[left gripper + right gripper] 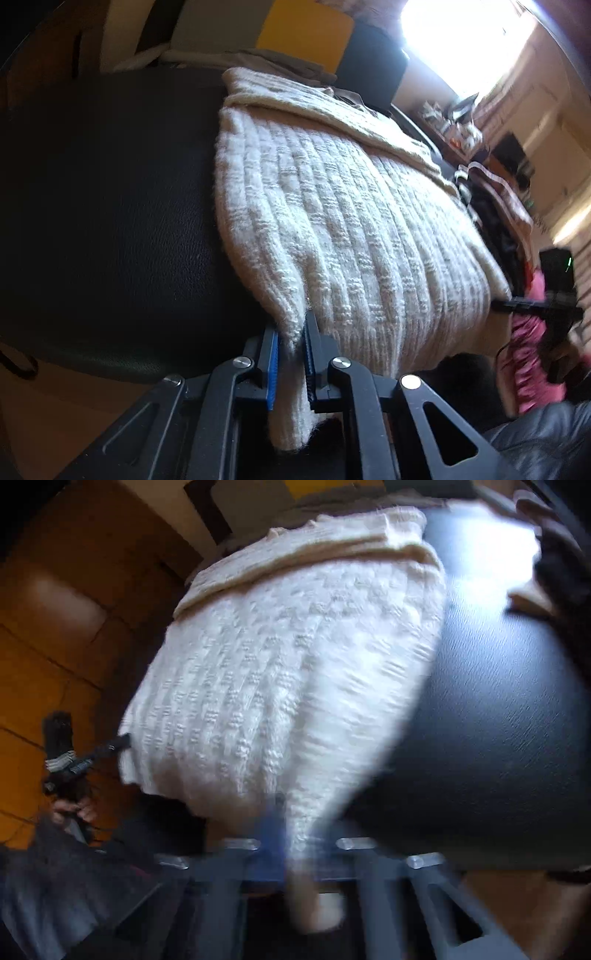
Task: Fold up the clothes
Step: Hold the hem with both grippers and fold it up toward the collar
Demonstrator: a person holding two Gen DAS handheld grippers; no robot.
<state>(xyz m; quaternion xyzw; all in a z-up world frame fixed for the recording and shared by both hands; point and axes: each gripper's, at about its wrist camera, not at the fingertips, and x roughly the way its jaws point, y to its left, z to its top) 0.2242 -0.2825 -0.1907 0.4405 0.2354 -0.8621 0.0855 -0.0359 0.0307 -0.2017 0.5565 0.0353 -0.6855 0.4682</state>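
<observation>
A cream cable-knit sweater (343,221) lies spread over a black leather surface (110,221). My left gripper (293,341) is shut on the sweater's near left corner, and knit hangs down between its blue-padded fingers. The right wrist view is blurred; the same sweater (280,686) fills its middle, and my right gripper (295,834) is shut on the near right corner, cloth trailing below the jaws. Each gripper shows in the other's view: the right gripper (517,306) at the sweater's right edge, the left gripper (122,744) at its left edge.
Beyond the sweater lie grey fabric (240,59) and a yellow panel (306,33). A cluttered shelf (461,129) and piled clothes (498,206) stand at right under a bright window (461,40). A hand (74,808) holds the left gripper's handle. Orange-brown floor (37,686) lies to the left.
</observation>
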